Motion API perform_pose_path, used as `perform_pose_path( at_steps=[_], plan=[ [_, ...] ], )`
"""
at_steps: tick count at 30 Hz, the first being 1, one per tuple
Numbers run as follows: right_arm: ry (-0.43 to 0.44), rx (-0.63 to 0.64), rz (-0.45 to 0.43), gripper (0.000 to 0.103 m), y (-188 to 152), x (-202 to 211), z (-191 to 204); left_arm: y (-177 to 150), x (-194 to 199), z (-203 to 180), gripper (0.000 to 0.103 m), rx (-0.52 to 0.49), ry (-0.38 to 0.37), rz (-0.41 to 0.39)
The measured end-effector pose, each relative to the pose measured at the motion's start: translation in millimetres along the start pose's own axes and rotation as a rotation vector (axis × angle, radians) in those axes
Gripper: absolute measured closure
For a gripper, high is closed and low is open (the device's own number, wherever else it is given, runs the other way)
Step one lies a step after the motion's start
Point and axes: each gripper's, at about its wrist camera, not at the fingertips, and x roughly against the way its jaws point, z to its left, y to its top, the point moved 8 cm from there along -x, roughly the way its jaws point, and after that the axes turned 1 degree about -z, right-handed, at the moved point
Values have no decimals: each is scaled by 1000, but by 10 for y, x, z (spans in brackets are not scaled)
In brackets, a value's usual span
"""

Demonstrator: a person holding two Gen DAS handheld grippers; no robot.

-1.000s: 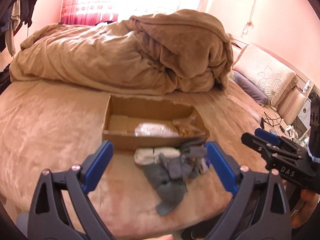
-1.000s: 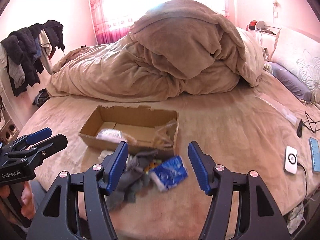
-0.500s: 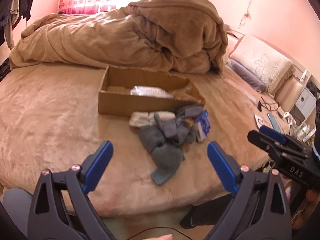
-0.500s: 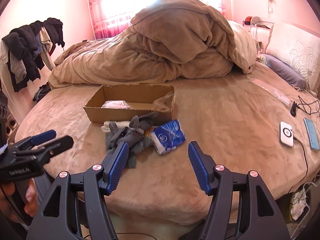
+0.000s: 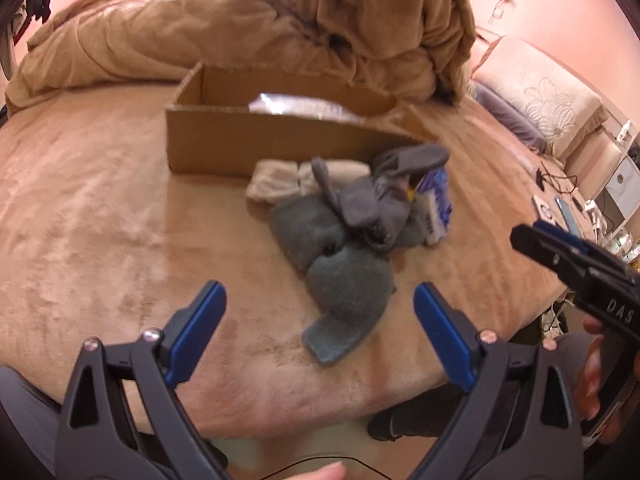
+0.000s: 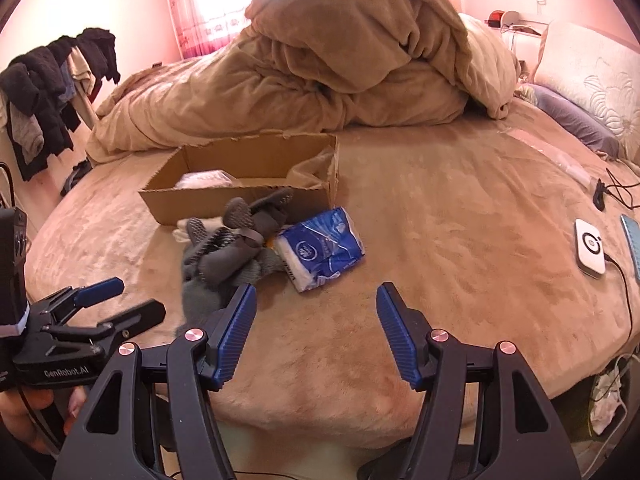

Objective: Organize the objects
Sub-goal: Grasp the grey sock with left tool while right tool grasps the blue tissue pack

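An open cardboard box (image 5: 240, 148) (image 6: 224, 200) sits on the bed with a clear plastic packet (image 5: 292, 104) (image 6: 204, 179) inside. In front of it lies a heap: grey socks (image 5: 344, 280) (image 6: 228, 256), a white sock (image 5: 276, 184) (image 6: 182, 232) and a blue tissue pack (image 5: 436, 204) (image 6: 324, 248). My left gripper (image 5: 320, 332) is open and empty, just in front of the grey socks. My right gripper (image 6: 316, 324) is open and empty, in front of the tissue pack.
A piled tan duvet (image 5: 280, 20) (image 6: 340, 60) lies behind the box. Pillows (image 6: 592, 76) lie at the right. A white charger (image 6: 590, 248), a phone (image 6: 632, 240) and cables lie on the bed's right side. Clothes (image 6: 52, 84) hang at the left. The bed's front edge is just below both grippers.
Both grippers pulled back from the heap toward the bed's edge, then the left one moved closer to the socks again. Both stayed open and empty. The objects have not moved.
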Motion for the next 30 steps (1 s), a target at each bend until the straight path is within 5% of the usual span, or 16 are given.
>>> perform_pose_path(
  at_steps=[11, 19, 30],
  plan=[
    [-2, 8, 27, 37, 33, -452, -106, -12, -492, 29, 14, -15, 0, 38],
    [71, -85, 70, 37, 83, -817, -183, 14, -598, -76, 44, -59, -51, 24],
    [33, -135, 80, 29, 143, -1046, -294, -32, -572, -90, 56, -50, -111, 25]
  ],
)
